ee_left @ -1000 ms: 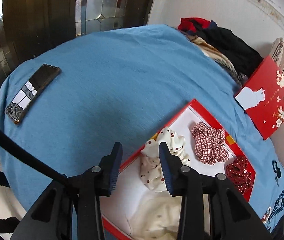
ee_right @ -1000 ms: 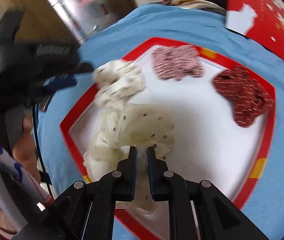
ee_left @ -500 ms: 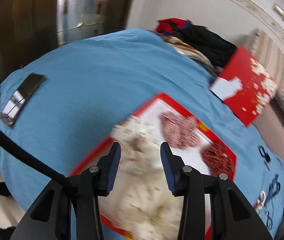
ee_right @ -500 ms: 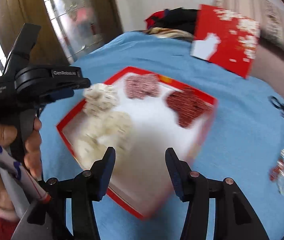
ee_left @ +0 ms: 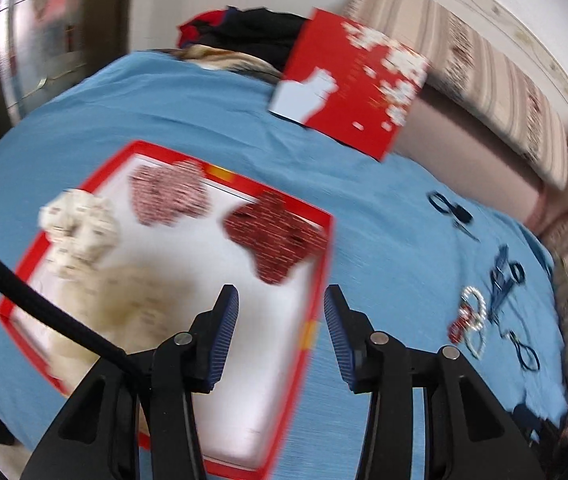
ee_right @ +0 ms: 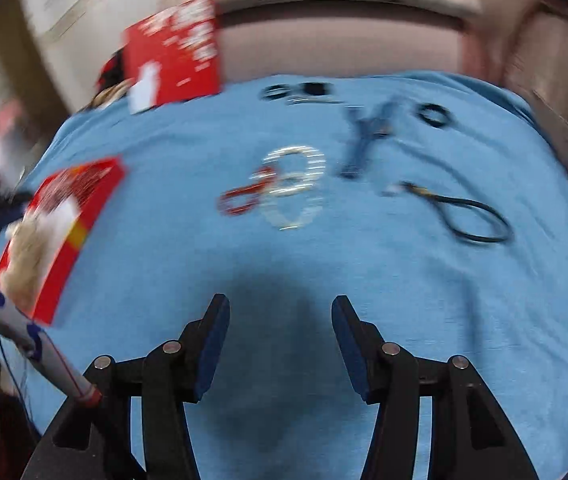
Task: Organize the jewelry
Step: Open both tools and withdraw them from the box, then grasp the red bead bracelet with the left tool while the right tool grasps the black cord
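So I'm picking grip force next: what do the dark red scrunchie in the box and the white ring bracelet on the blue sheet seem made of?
The dark red scrunchie looks like soft gathered fabric, matte, with a small light print and a ruffled edge. The white ring bracelet looks like a string of pale glossy beads, perhaps pearl-like plastic, since bright glints run round it; motion blur leaves that open.

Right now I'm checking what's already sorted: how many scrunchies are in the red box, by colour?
Cream dotted scrunchies: 1
Pink checked scrunchies: 1
Dark red scrunchies: 1
Total in the red box: 3, plus a cream dotted cloth.
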